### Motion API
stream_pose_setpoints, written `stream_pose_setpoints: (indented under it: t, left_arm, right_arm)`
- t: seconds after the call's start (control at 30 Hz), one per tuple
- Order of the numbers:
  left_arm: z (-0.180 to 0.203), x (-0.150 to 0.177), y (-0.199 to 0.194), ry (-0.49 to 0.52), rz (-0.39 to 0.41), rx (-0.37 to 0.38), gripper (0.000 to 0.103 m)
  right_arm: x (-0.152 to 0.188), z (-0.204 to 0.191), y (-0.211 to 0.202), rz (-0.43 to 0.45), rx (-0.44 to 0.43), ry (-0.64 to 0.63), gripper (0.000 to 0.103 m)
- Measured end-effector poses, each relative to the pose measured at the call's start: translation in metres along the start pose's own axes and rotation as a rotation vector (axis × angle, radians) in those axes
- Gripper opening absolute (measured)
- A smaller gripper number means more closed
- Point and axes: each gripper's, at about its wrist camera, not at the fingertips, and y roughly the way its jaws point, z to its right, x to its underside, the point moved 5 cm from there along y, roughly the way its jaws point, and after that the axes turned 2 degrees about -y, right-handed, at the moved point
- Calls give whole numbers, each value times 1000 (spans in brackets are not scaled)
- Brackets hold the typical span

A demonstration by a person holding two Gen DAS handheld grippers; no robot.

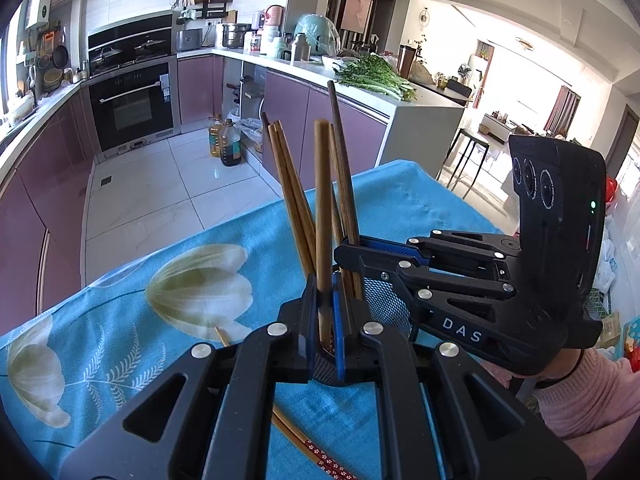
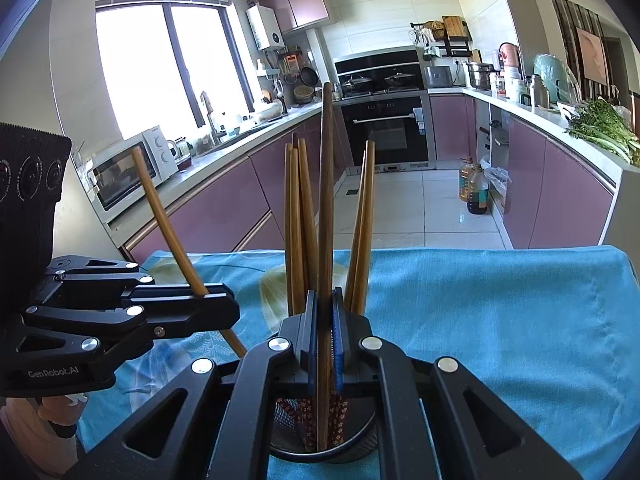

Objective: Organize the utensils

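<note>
Pinching a pale chopstick in the left gripper, with jaws narrowed right down onto the shaft. Gripping it near the lower end and keeping it almost upright, probably so the tip can go straight down into a narrow opening.

Over at 3 o'clock in the left wrist view, clamping a dark chopstick in the right gripper, again with jaws squeezed narrow on the wood. Standing it vertical, with its lower end reaching down inside the black mesh holder. Looks like a drop-in under way, not yet let go.

Already sharing that holder with several more brown chopsticks, fanned toward 11 and 1 o'clock and leaning on the rim, patterned ends down. Hence the upright carry: anything slanted would likely snag on that bundle.

From the right wrist view, the left gripper is found at 9 o'clock, beside the holder rather than over it, its stick tilted toward 11. Waiting its turn, by the look of it.

Down at 6 o'clock in the left view, a loose pair with red flowered ends is left lying flat on the blue floral cloth. Plenty left to gather, so roughly midway through.
</note>
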Motion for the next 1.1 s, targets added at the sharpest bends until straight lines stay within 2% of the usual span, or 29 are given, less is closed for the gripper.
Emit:
stream_pose_setpoints:
  t: [0.5,0.63,0.9,1.1]
  left_arm:
    - [-18,1,20,-52,12,-26,11]
    - [-22,4,18,-57,25,-39,13]
    - [-28,13,-3,-75,94,-76,19]
    - [-32,29,-34,-72,173,-122,32]
  right_arm:
    - [2,3,1,-2,7,15,7]
    - [1,5,-5,16,18,16,17]
    - [-2,3,-19,58,37,-6,23]
    - [2,-11,-44,89,0,-54,24]
